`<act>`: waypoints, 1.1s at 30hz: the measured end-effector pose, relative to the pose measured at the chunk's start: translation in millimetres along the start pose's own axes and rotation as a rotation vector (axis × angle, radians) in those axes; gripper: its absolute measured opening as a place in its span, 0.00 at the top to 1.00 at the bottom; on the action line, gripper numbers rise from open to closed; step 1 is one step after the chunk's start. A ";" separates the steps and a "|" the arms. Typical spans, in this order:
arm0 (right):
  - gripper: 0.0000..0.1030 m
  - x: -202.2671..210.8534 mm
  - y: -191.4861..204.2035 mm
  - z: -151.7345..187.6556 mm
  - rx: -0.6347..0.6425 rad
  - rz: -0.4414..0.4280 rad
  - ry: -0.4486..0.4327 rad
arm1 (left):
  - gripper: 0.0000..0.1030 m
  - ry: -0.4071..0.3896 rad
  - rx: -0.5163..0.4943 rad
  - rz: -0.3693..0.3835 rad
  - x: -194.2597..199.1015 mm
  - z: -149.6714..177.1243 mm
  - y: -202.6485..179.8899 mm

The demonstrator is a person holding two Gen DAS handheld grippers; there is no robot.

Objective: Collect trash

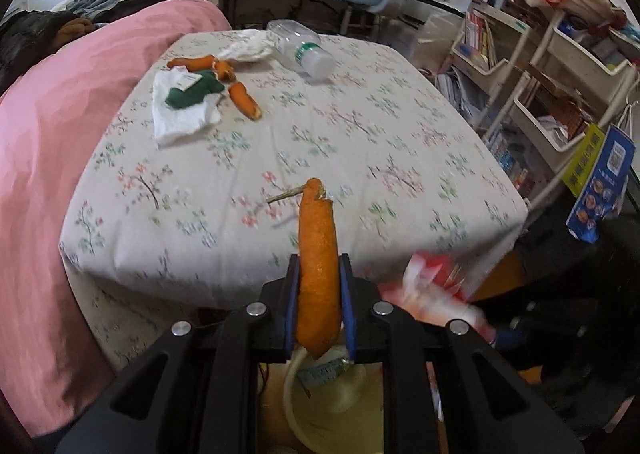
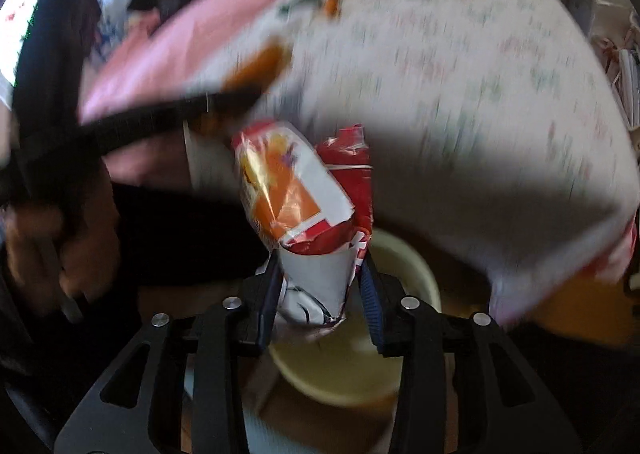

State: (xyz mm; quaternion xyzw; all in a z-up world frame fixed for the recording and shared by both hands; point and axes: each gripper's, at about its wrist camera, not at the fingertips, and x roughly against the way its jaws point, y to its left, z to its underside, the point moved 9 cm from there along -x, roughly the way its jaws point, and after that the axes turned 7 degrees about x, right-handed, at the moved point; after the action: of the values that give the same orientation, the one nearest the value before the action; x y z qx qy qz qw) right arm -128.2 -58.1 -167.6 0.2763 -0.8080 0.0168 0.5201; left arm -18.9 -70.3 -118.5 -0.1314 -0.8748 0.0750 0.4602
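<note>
1. Orange peel strip stands clamped between the pads of the left tool, above a pale yellow bin.
2. Beyond it on the floral bed lie more peel pieces, white tissues and a plastic bottle.
3. Right tool grips a crumpled snack wrapper over the same bin.

Your left gripper is angled steeply down with both pads pinched in tight. Your right gripper tilts down too, jaws a bit wider; its view's pretty blurry, so contact on the right pad is hard to call.
</note>
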 end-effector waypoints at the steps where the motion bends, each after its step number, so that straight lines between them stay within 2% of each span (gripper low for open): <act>1: 0.61 0.5 0.7 5.2 0.003 0.027 0.002 | 0.82 0.005 -0.002 0.000 0.4 2.7 -1.2; 4: 0.47 15.7 -10.6 -2.3 -0.057 0.051 -0.076 | 0.82 0.027 -0.011 0.002 -1.2 14.5 -6.1; 8: 0.41 38.6 -32.4 -13.0 -0.197 0.011 -0.215 | 0.82 0.080 -0.042 0.009 -5.7 36.3 -18.6; 10: 0.38 50.8 -38.8 -18.0 -0.230 0.004 -0.283 | 0.82 0.135 -0.084 0.013 -11.4 53.1 -28.8; 14: 0.35 62.8 -47.3 -24.4 -0.262 0.002 -0.345 | 0.77 0.243 -0.193 0.005 -23.4 83.3 -46.3; 15: 0.34 64.2 -49.6 -26.6 -0.273 0.001 -0.354 | 0.72 0.258 -0.230 -0.005 -25.7 88.7 -50.7; 16: 0.33 65.2 -52.2 -26.9 -0.287 -0.002 -0.364 | 0.66 0.257 -0.251 -0.015 -26.4 90.4 -53.1; 17: 0.33 65.4 -54.1 -27.0 -0.299 -0.005 -0.370 | 0.51 0.245 -0.270 -0.028 -25.8 89.9 -55.1; 18: 0.32 64.9 -55.9 -27.2 -0.312 -0.008 -0.374 | 0.45 0.232 -0.274 -0.033 -24.6 88.3 -55.7; 24: 0.31 63.9 -64.2 -25.3 -0.348 -0.025 -0.371 | 0.44 0.185 -0.243 -0.046 -22.3 76.3 -49.9; 33: 0.31 59.5 -59.2 -25.7 -0.338 -0.026 -0.363 | 0.40 0.062 -0.264 -0.101 -12.9 60.0 -49.6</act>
State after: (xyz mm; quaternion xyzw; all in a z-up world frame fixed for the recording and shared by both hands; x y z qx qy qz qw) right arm -97.7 -125.7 -120.8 0.1944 -0.8758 -0.1752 0.4056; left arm -69.4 -122.1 -150.0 -0.1488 -0.8678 -0.0684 0.4691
